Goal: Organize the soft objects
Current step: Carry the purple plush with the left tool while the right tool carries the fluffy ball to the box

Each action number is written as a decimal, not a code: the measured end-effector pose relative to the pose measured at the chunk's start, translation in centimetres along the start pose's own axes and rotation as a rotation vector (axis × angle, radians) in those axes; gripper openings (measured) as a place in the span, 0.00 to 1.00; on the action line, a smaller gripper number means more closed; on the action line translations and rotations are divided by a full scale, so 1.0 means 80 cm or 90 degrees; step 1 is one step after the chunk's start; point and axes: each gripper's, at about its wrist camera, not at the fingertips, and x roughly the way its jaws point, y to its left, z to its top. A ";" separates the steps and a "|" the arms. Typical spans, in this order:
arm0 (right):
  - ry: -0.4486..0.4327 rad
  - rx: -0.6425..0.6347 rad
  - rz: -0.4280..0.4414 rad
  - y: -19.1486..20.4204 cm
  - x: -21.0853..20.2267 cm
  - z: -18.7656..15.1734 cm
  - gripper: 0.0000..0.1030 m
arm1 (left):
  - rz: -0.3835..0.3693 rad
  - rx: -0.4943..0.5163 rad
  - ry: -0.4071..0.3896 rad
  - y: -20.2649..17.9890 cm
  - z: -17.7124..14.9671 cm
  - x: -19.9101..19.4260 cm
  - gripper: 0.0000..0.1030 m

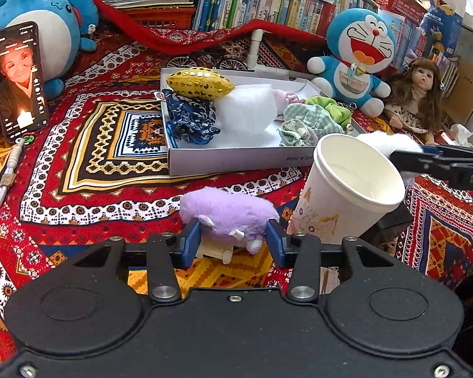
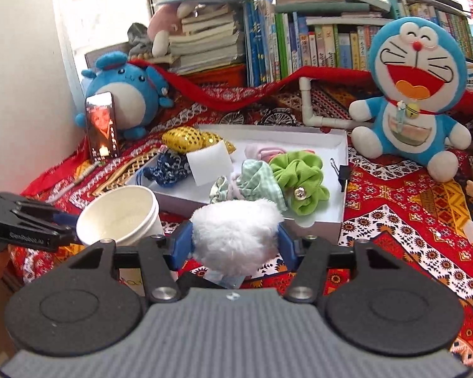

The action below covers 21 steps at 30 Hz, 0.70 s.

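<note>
**Both grippers clamped on plush, a paper cup between them**

Your left hand-held gripper [image 1: 233,241] has its blue pads pressed into the sides of a fuzzy lilac plush toy [image 1: 225,212], which bulges softly above the jaws over the patterned red woven cloth [image 1: 110,163] covering the desk. Your right hand-held gripper [image 2: 235,242] is closed on a white fluffy pompom-like plush [image 2: 236,233]; its long pile spills over both pads.

Between the two stands a tilted white paper cup [image 1: 353,189], smooth with a rolled rim and a faint cat drawing on its side; it looks empty.

Beyond the cup lies a shallow white cardboard box [image 1: 236,160], with printed characters on its front wall that are too small to read surely. Inside it you see a gold sequinned pouch [image 1: 200,83], a crinkled navy print scrunchie [image 1: 190,119], a block of white wadding [image 1: 246,110], a pale green gingham scrunchie [image 2: 255,179] and a lime green scrunchie [image 2: 299,182] with a small silver bead.

The side of the left gripper, seen from the right wrist, reads "GenRobot.AI".
</note>
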 end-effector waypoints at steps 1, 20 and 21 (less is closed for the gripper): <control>-0.006 0.005 -0.002 -0.001 -0.005 -0.001 0.59 | 0.000 -0.003 -0.001 0.001 -0.001 -0.002 0.41; -0.052 0.053 -0.033 -0.015 -0.048 -0.030 0.59 | 0.058 -0.013 -0.067 -0.016 -0.015 -0.003 0.77; -0.052 0.054 -0.033 -0.014 -0.047 -0.030 0.59 | 0.064 -0.011 -0.067 -0.017 -0.015 0.000 0.77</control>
